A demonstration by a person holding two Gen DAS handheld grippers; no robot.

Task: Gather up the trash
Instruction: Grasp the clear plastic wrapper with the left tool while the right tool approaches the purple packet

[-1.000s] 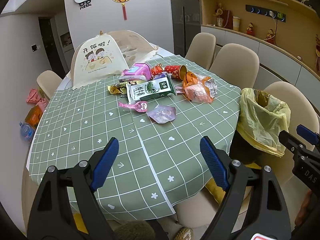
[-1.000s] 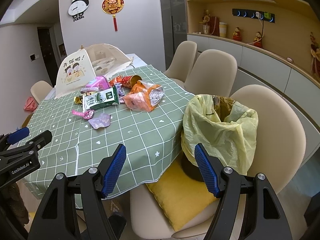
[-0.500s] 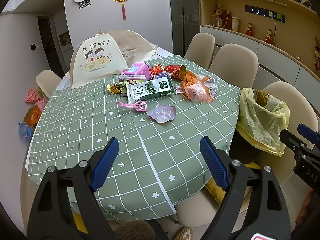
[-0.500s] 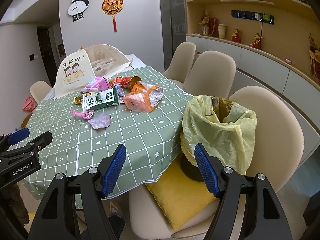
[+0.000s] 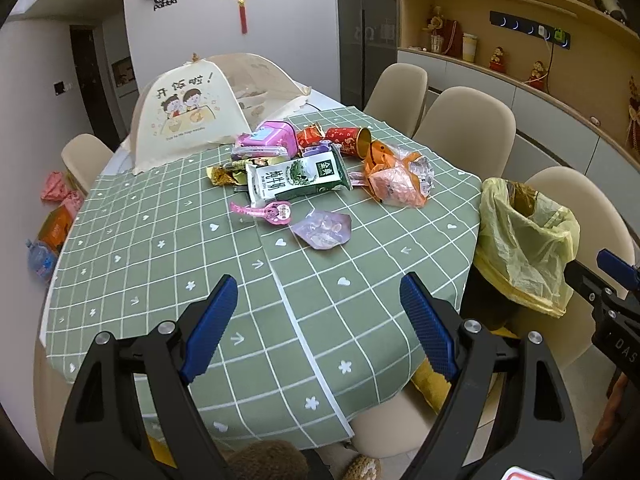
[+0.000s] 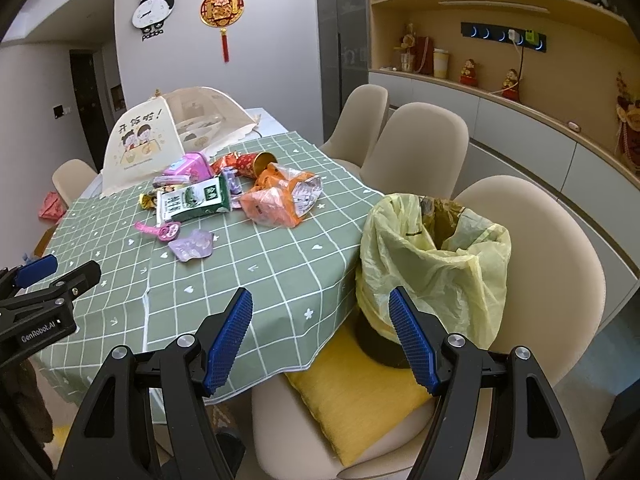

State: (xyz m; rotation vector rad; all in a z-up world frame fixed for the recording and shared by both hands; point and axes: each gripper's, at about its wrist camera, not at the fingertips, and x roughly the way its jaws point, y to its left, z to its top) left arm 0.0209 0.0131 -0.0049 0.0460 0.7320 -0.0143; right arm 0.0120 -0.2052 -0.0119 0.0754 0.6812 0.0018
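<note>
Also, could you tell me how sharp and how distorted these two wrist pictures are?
Left wrist view: strong fisheye bending with dark corners, and the milk carton is sharp. Right wrist view: the same curvature bows the shelves, the yellow bin bag is crisp, and the lighting is soft and even.

Each tool is matte black plastic with two ribbed blue pads and silver screws at the joints: the left tool [image 5: 316, 308] reads "GenRobot.AI" in white on its side, the right tool [image 6: 322, 326] "DAS".
</note>
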